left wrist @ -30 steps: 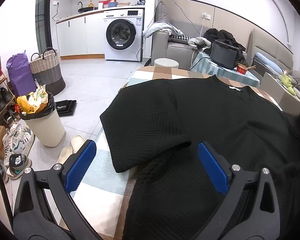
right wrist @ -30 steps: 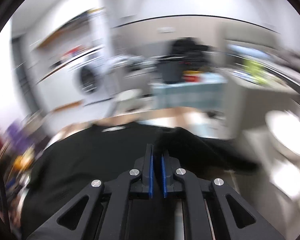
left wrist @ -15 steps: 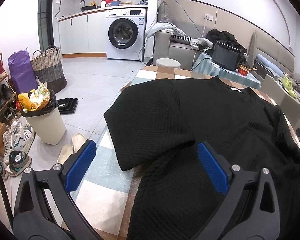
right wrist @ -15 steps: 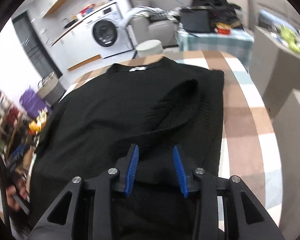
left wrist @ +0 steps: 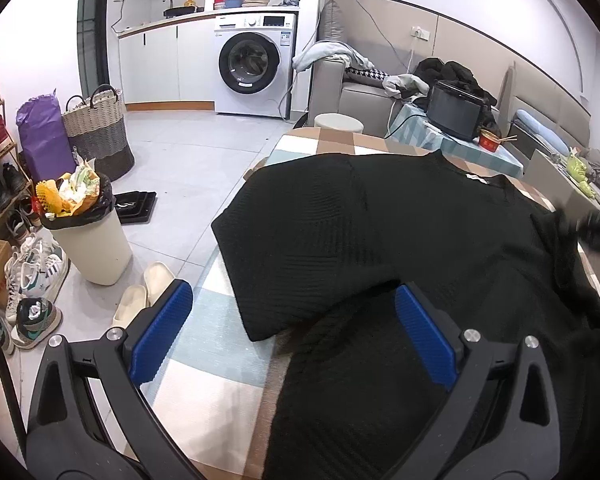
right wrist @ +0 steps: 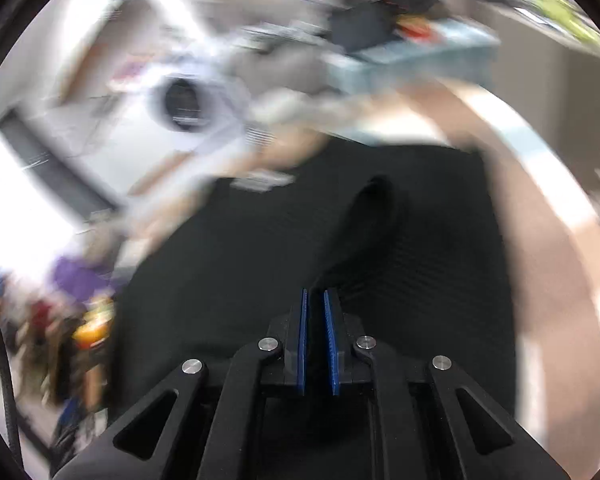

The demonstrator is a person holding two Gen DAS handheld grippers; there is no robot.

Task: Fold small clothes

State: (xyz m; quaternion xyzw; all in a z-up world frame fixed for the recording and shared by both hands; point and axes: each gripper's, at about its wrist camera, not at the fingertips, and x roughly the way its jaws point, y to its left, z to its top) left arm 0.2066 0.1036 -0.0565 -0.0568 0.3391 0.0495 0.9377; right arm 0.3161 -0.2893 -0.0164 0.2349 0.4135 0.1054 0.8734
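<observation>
Knitwear fills most of the table: a black short-sleeved top (left wrist: 420, 240) lies spread on the checked tablecloth (left wrist: 204, 384), neckline toward the far edge, hem toward the near one.

The left gripper (left wrist: 292, 332) hovers over the near left corner with its blue pads far apart and nothing between them. It has barely stirred over the last second. The left sleeve (left wrist: 300, 264) still lies flat, its cuff pointing at the near edge, unfolded.

The change is on the right. Half a second ago the right gripper (right wrist: 315, 336) stood with its jaws parted above a raised ridge of cloth near the right edge. Now it has dropped lower toward the fabric and rolled, the room behind it smeared by the motion, and the jaws are closing. Dark knit from that ridge (right wrist: 364, 232) runs down into the narrow slot between the pads, so I judge they are pinching the fold, though the blur and the black-on-black keep me from swearing the pads already press on it.

If the pinch holds, the right side is ready to be carried inward across the body, the first fold. The left side is not yet begun.
</observation>
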